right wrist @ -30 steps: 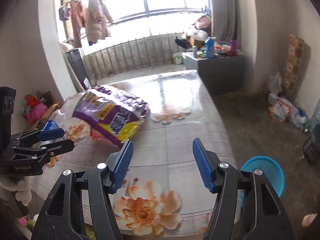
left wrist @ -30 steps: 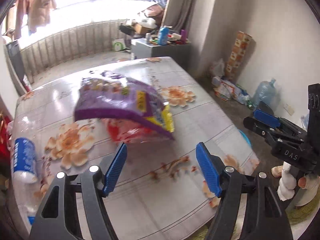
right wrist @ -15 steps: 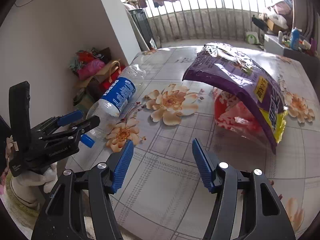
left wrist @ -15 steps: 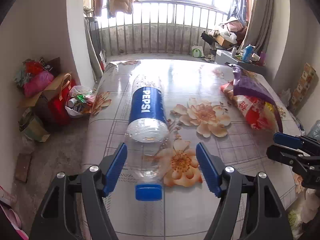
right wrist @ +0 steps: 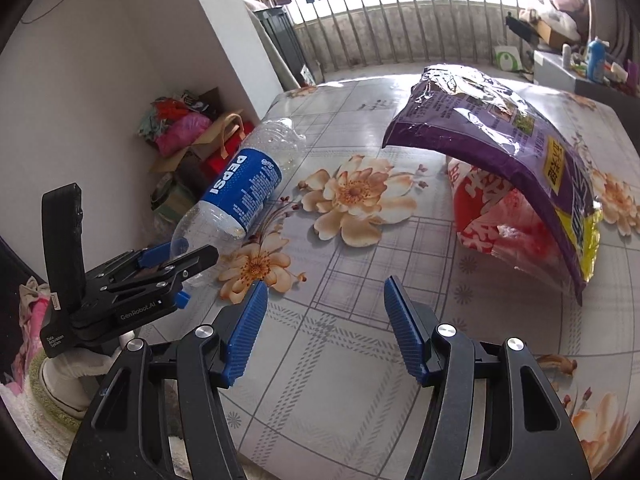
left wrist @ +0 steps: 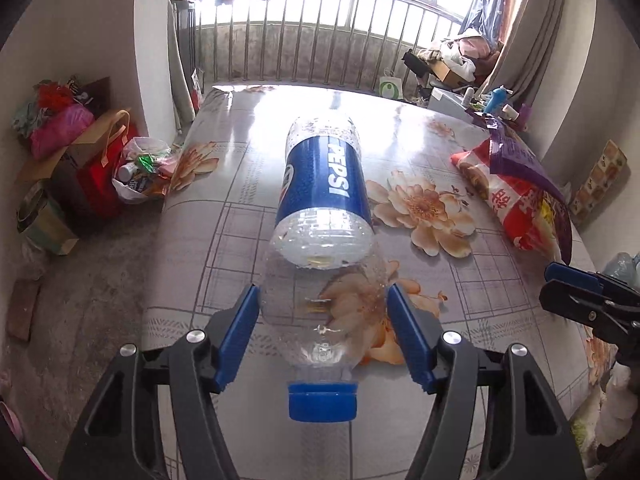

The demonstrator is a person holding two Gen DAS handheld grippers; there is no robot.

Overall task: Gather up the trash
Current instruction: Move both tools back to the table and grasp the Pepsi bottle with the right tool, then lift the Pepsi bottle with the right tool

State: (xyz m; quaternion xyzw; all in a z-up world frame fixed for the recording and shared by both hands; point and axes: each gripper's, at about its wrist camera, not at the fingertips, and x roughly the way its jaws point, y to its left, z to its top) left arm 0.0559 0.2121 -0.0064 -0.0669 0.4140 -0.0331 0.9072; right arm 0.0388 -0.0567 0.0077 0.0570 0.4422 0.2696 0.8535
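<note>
Left claw closing around the clear neck end of a lying Pepsi bottle, blue cap nearest, pads at its sides but contact not certain; right claw spread wide over bare worktop, holding nothing. Only from the right wrist: purple snack bag arched over a red bag, ahead and right. Flowered worktop, railing beyond, bags on floor leftward.
</note>
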